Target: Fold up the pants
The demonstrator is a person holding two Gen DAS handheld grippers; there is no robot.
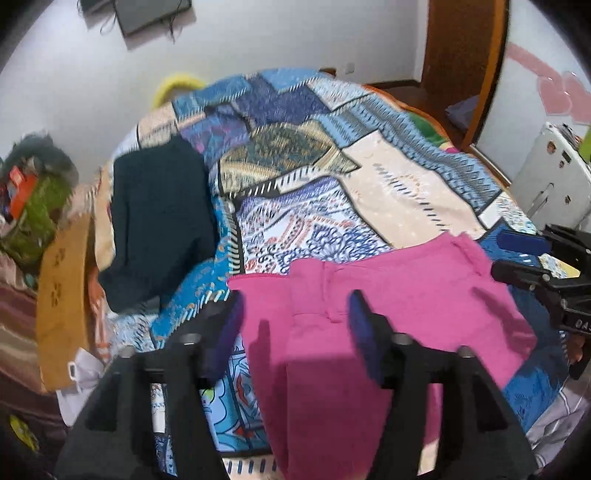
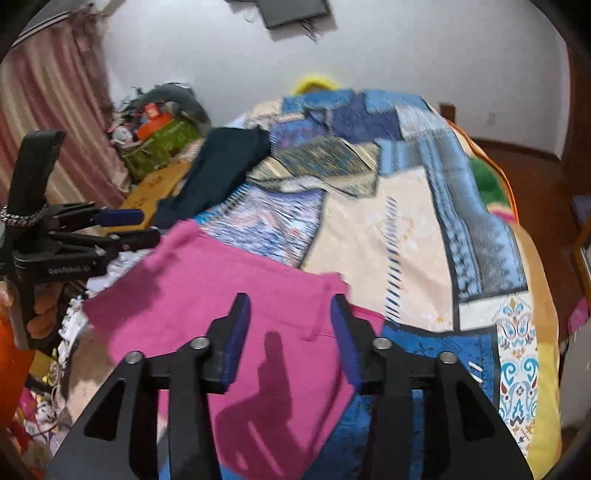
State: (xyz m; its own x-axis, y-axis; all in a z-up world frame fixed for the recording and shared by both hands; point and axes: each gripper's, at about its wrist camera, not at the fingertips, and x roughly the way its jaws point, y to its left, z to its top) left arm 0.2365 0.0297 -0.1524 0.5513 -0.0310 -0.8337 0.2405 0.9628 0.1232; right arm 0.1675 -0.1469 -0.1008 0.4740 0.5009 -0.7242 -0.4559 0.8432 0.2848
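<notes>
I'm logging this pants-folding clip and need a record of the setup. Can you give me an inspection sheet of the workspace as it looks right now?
Surface: bed under a patterned blue and cream bedspread.
Job's things: pink pants lying on the bedspread's near part, extending past its near edge.
Clutter: dark folded garment farther back on the bed; green bag of odds and ends beside the bed.
Grippers: left gripper open above the pants, nothing between its pads; right gripper open above the pants, likewise holding nothing.
Cables: wires dangling from the wall-mounted screen.
Surroundings: white wall, pink curtain, wooden door frame.
</notes>
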